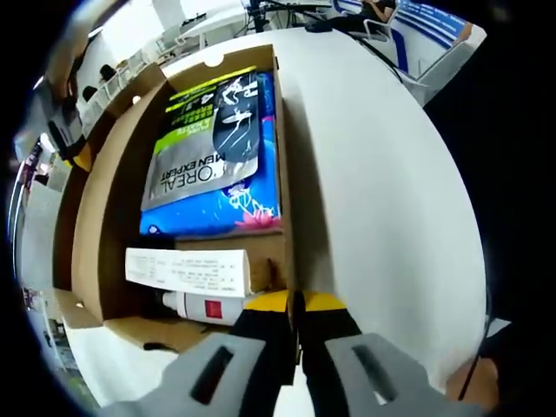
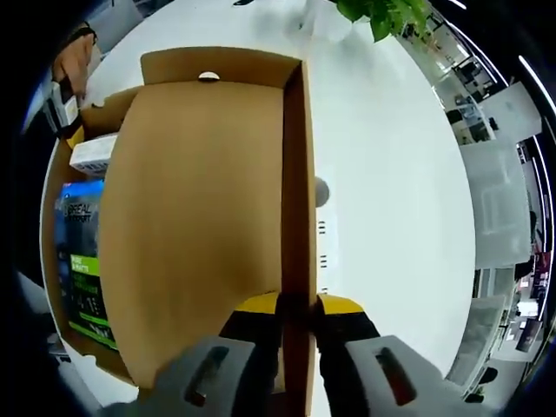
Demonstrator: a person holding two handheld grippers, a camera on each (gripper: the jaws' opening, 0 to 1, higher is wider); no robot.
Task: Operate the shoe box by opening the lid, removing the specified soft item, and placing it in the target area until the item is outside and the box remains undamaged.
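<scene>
The cardboard shoe box [image 1: 285, 174] lies open on a white table [image 1: 382, 191]. Inside lie a grey and green L'Oreal Men Expert pouch [image 1: 208, 139] on a blue flowered packet [image 1: 252, 204], a white carton [image 1: 187, 271] and a white bottle with a red label [image 1: 204, 307]. My left gripper [image 1: 295, 304] is shut on the box's near side wall. The raised lid [image 2: 200, 226] spreads wide and brown, and my right gripper [image 2: 298, 304] is shut on its edge. Past the lid I see the pouch [image 2: 82, 269] and the carton [image 2: 91, 152].
The right gripper [image 1: 69, 130] comes into the left gripper view beyond the lid [image 1: 82, 217]. A hand [image 2: 74, 52] shows at the box's far end. A plant [image 2: 382, 17] stands at the table's far side. Cables and a chair [image 1: 408, 43] lie beyond the box.
</scene>
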